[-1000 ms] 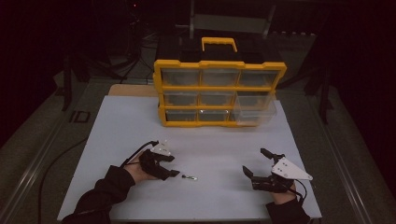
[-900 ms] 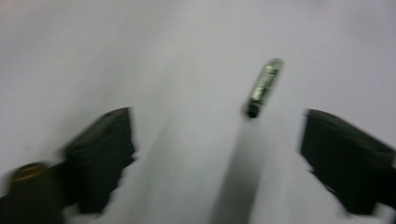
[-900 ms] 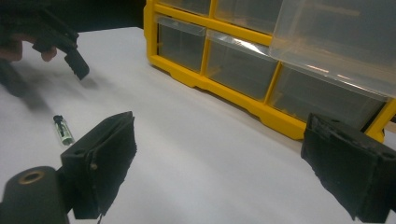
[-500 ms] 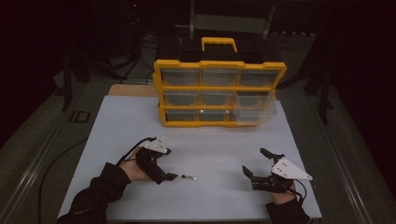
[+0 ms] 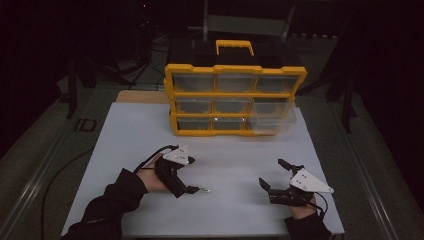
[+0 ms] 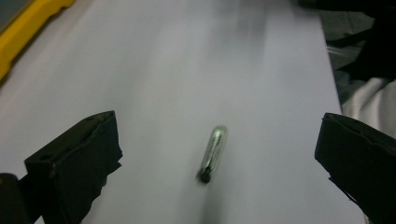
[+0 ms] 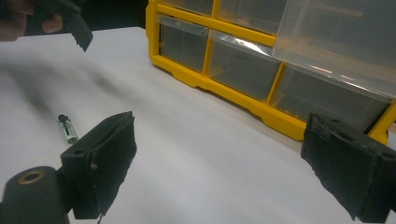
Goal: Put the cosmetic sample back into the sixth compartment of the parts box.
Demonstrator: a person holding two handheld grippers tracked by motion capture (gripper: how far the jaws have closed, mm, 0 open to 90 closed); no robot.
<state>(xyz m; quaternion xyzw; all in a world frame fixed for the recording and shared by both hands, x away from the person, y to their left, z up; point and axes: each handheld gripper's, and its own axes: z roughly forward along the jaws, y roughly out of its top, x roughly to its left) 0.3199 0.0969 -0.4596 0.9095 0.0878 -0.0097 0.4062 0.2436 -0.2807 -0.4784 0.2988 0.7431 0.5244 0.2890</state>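
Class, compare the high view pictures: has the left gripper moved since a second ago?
Yes. The left gripper has pulled back from the small metal cylinder lying on the white table; its jaws have just been opening, nothing between them.

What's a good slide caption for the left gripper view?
Left tool open above the white table, a small glass tube lying free between its jaws.

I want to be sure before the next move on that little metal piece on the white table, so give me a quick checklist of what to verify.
1. Left gripper jaws open, just opened: ok.
2. Small metal piece lying free on the white table, clear of both pads: ok.
3. Right gripper open and holding nothing: ok.
4. Bottom right drawer of the yellow organizer pulled out to receive it: ok.
5. Whether that drawer already holds anything: cannot tell.
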